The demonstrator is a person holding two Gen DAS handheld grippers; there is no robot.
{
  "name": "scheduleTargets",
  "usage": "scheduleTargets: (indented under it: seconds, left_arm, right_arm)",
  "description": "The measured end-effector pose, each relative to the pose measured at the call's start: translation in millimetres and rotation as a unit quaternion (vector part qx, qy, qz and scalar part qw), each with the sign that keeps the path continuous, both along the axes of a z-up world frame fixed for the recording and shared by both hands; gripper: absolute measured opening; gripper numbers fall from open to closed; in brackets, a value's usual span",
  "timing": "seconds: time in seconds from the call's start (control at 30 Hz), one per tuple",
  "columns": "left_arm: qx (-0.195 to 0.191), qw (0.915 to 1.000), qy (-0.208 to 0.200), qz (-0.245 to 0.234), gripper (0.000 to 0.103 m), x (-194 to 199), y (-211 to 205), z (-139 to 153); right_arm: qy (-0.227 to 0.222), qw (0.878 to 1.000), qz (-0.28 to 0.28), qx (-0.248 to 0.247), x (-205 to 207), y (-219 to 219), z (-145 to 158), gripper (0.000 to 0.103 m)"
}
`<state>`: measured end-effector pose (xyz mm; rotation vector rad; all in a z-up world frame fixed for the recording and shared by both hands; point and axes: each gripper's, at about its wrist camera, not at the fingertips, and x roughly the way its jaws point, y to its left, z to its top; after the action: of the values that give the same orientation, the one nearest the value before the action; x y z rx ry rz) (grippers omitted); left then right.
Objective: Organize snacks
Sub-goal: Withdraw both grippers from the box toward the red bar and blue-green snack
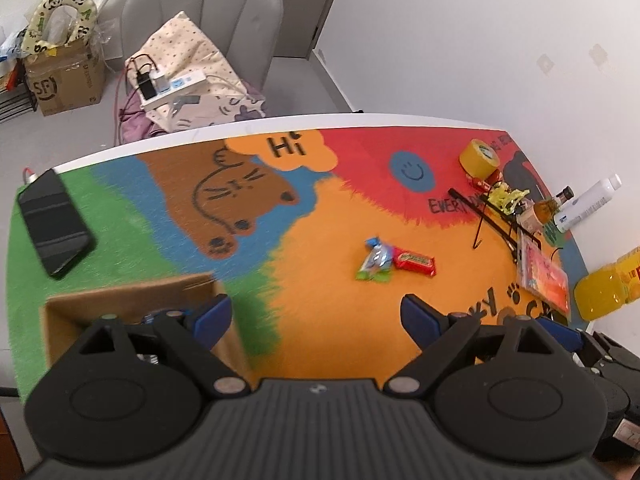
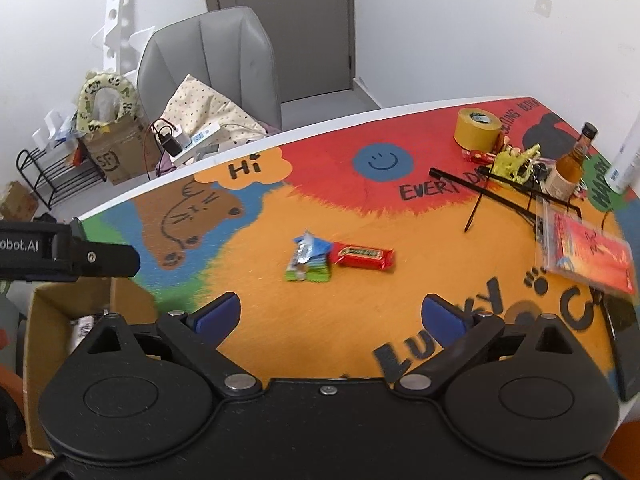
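Note:
Two snacks lie side by side on the orange part of the colourful table mat: a blue-green packet (image 1: 375, 261) (image 2: 310, 258) and a red bar (image 1: 414, 263) (image 2: 362, 257) touching its right side. My left gripper (image 1: 316, 312) hangs open above the mat, nearer than the snacks, its left finger over the open cardboard box (image 1: 132, 304). My right gripper (image 2: 332, 310) is open and empty too, with the snacks just beyond its fingertips. That box (image 2: 48, 292) sits at the table's near left with some items inside, mostly hidden.
A black phone (image 1: 54, 222) lies on the green area at left. At the right are a yellow tape roll (image 2: 476, 128), a black wire rack (image 2: 500, 196) with small snacks, a brown bottle (image 2: 570, 164), a white bottle (image 1: 588, 204) and a red flat pack (image 2: 588, 252). A grey chair (image 2: 224, 56) stands behind the table.

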<state>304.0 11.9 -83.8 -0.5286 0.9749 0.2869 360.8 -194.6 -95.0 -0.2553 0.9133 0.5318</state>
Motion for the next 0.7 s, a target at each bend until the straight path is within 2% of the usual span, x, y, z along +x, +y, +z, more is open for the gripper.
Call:
scheduleTargets:
  seconds: [0.17, 0.37, 0.53, 0.7]
  left_arm:
    - [-0.008, 0.9999, 0.004, 0.012, 0.089, 24.2, -13.9, -13.2]
    - [-0.018, 0.9994, 0.007, 0.028, 0.086, 46.1, -30.1, -27.7]
    - [-0.028, 0.9989, 0.01, 0.037, 0.072, 64.9, -38.1, -41.4]
    - [-0.037, 0.9983, 0.012, 0.044, 0.061, 84.7, -42.4, -57.1]
  right_arm:
    - [-0.002, 0.999, 0.035, -0.005, 24.9, -6.5, -8.0, 0.095]
    - [0.003, 0.997, 0.074, -0.018, 50.7, -9.2, -21.7, 0.083]
    - [0.019, 0.995, 0.099, -0.015, 70.1, -11.6, -33.1, 0.068]
    - [0.03, 0.992, 0.125, -0.012, 86.8, -11.5, -45.6, 0.058]
